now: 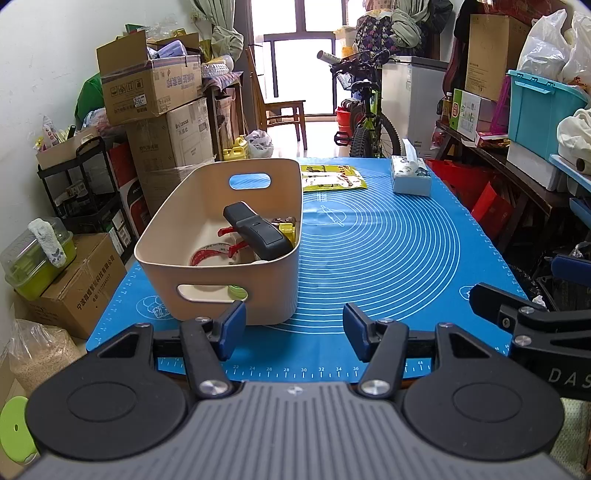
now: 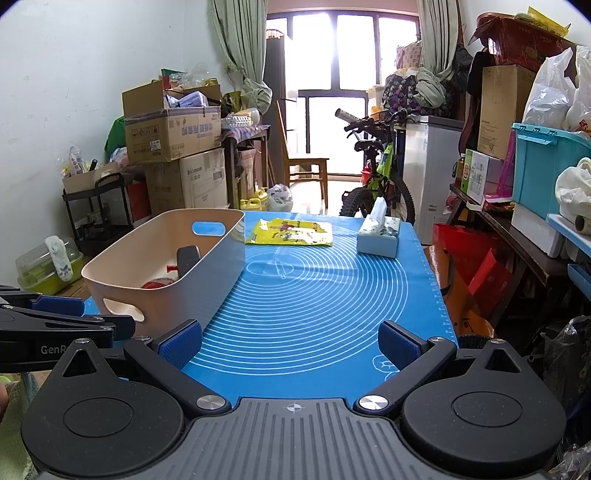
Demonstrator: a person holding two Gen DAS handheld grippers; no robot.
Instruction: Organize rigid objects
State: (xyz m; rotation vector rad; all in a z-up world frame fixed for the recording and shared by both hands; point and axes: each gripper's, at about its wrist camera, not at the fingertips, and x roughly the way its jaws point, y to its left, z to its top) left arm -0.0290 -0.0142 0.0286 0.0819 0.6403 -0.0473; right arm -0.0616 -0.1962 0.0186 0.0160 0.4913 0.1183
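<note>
1. On the blue surface [image 1: 388, 240], a beige bin [image 1: 192, 280] holds a black device [image 1: 258, 232]; yellow packet [image 1: 332, 177] and tissue box [image 1: 412, 175] lie beyond.
2. Left gripper [image 1: 293, 330] and right gripper [image 2: 290, 343] fingers spread, empty.
3. Only the left view shows the bin's red-printed tape roll [image 1: 210, 253].

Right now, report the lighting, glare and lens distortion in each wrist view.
Left wrist view: the window is blown out white, the blue mat is evenly lit, and fisheye bends the room edges, with dark corners. Right wrist view: the same backlit window glares, the basket near side sits in shade, and its rim and walls curve; both views are sharp.
</note>
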